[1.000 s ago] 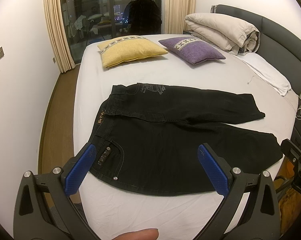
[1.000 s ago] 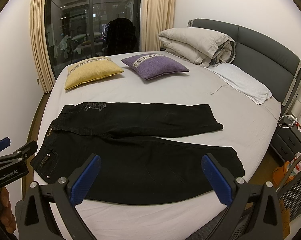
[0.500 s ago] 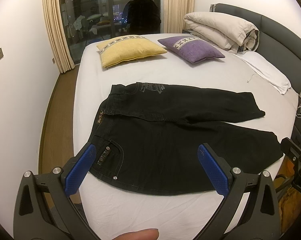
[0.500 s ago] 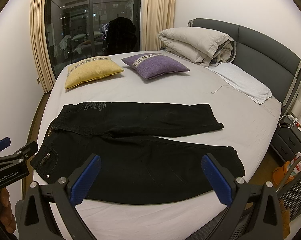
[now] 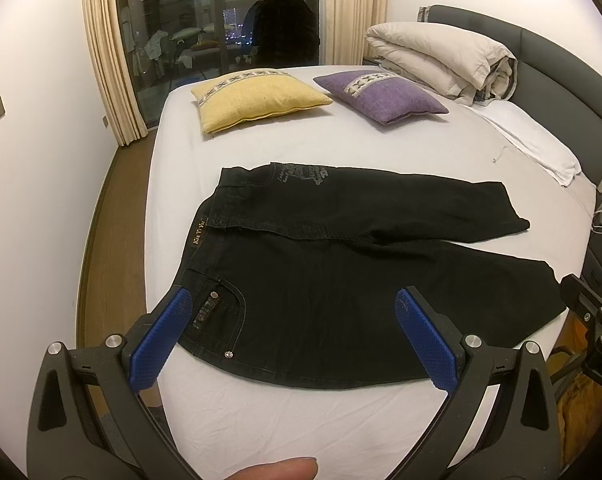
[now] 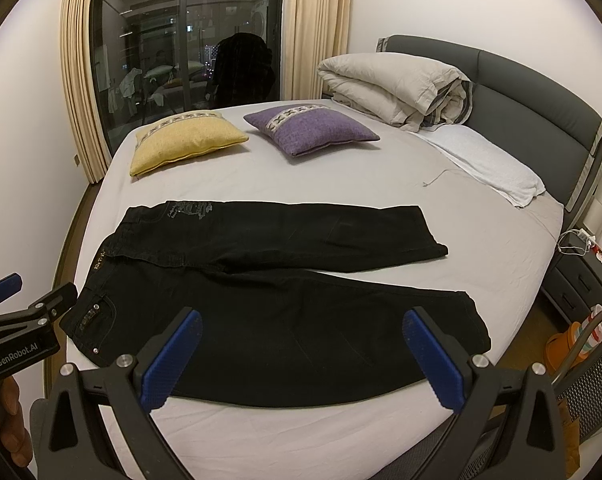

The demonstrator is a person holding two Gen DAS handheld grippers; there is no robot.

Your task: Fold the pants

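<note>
Black pants (image 5: 341, 276) lie flat on the white bed (image 5: 341, 148), waistband to the left, both legs running right; they also show in the right wrist view (image 6: 277, 300). The far leg lies spread apart from the near leg. My left gripper (image 5: 293, 312) is open and empty, hovering above the near edge by the waist and pocket. My right gripper (image 6: 301, 336) is open and empty, above the near leg. The left gripper shows at the left edge of the right wrist view (image 6: 21, 320).
A yellow pillow (image 5: 257, 98) and a purple pillow (image 5: 381, 94) lie at the far side of the bed. A folded duvet (image 5: 437, 56) and white towel (image 5: 533, 144) sit by the grey headboard (image 5: 561, 64). A nightstand (image 6: 581, 276) and basket (image 6: 593, 380) stand at the right.
The left wrist view has shifted slightly, tilting a little upward. The pants have not moved and both grippers stay open.
</note>
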